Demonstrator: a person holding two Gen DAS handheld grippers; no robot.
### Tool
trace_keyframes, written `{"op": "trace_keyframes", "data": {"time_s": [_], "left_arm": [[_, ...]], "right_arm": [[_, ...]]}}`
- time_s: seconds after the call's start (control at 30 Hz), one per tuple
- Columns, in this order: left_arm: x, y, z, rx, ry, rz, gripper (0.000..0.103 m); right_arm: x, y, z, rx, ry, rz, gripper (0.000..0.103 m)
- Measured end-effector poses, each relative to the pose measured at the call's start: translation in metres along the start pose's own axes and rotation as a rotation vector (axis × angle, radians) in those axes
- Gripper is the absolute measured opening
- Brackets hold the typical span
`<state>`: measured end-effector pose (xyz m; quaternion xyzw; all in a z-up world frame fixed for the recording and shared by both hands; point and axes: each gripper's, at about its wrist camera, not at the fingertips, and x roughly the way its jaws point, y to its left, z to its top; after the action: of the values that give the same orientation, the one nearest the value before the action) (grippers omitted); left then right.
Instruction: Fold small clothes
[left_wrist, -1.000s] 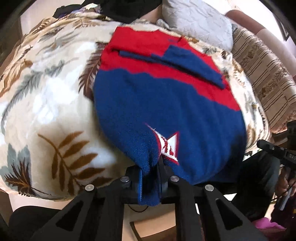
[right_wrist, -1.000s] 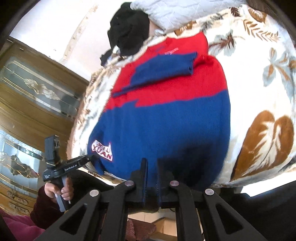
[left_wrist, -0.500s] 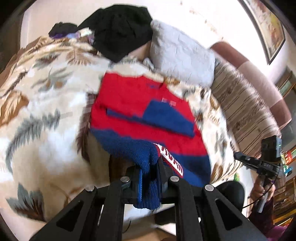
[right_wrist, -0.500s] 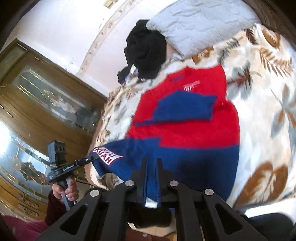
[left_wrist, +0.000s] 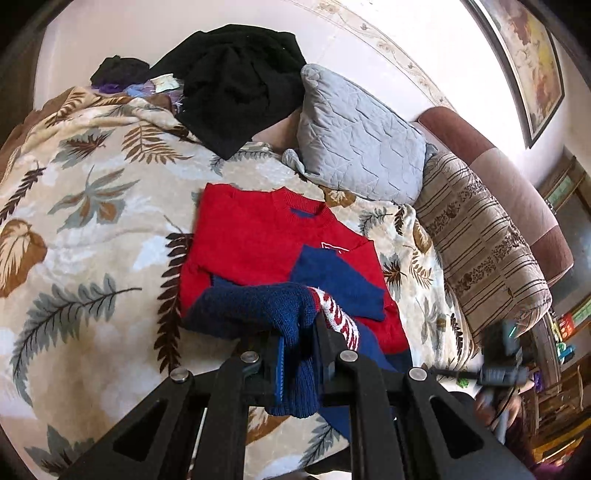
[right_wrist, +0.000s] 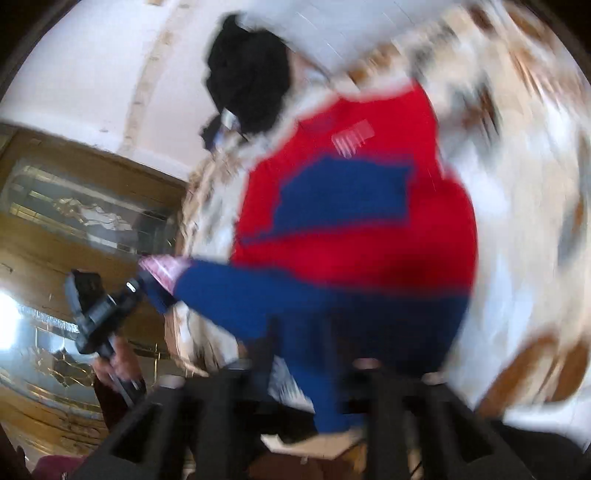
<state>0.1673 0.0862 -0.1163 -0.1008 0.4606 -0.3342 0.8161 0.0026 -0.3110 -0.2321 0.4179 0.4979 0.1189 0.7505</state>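
Note:
A small red and blue knit sweater (left_wrist: 258, 240) lies collar-away on a leaf-print blanket (left_wrist: 85, 229), its blue sleeves folded across the red chest. My left gripper (left_wrist: 298, 347) is shut on the blue hem corner with the white-and-red label, lifted over the sweater's lower part. In the blurred right wrist view the sweater (right_wrist: 354, 229) fills the middle; my right gripper (right_wrist: 299, 332) is shut on the other blue hem corner, raised off the blanket (right_wrist: 517, 184). The left gripper with the label corner shows there at the left (right_wrist: 144, 284).
A grey quilted pillow (left_wrist: 354, 136) and a pile of black clothes (left_wrist: 236, 77) lie beyond the sweater's collar. A striped sofa cushion (left_wrist: 480, 236) runs along the right. A wooden glass-front cabinet (right_wrist: 74, 206) stands to the left in the right wrist view.
Both grippers have lifted the blue hem off the blanket and carried it forward toward the collar. The lower blue half now folds up over the red part.

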Motion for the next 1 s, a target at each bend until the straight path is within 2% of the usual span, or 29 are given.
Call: {"op": "trace_keyframes", "data": {"time_s": [0.03,0.1,0.17,0.27,0.3,0.37,0.4,0.5,0.67,0.8,1.0], "left_arm": [[-0.002,0.0,-0.002,0.001,0.0,0.0,0.013],[-0.006,-0.003,-0.004,0.011,-0.001,0.001,0.013],[-0.008,-0.007,-0.005,0.019,-0.004,0.004,0.013],[-0.011,-0.011,-0.007,0.023,-0.011,0.003,0.013],[-0.012,-0.011,-0.008,0.025,-0.014,0.002,0.013],[-0.015,-0.012,-0.01,0.027,-0.014,0.0,0.013],[-0.015,-0.012,-0.012,0.026,-0.014,0.002,0.013],[-0.018,-0.01,-0.016,0.02,-0.013,-0.001,0.013],[-0.024,-0.006,-0.018,0.02,-0.008,-0.006,0.013],[-0.022,0.0,-0.009,0.008,-0.012,-0.014,0.013],[-0.006,0.002,0.027,-0.003,-0.019,-0.016,0.013]], "right_arm": [[0.009,-0.012,-0.018,0.061,0.016,0.012,0.089],[0.024,-0.025,-0.044,0.114,0.041,0.071,0.088],[0.043,-0.034,-0.062,0.168,0.062,0.09,0.087],[0.068,-0.043,-0.07,0.233,0.093,0.011,0.078],[0.075,-0.043,-0.072,0.235,0.097,0.011,0.073],[0.087,-0.041,-0.072,0.232,0.118,0.0,0.051],[0.093,-0.036,-0.073,0.213,0.14,-0.032,0.03],[0.09,-0.019,-0.076,0.139,0.135,-0.038,0.007],[0.047,0.017,-0.062,0.023,-0.02,0.033,0.007],[0.017,0.036,-0.028,-0.051,-0.149,0.018,0.007],[0.003,0.056,0.04,-0.106,-0.289,-0.031,0.007]]}}
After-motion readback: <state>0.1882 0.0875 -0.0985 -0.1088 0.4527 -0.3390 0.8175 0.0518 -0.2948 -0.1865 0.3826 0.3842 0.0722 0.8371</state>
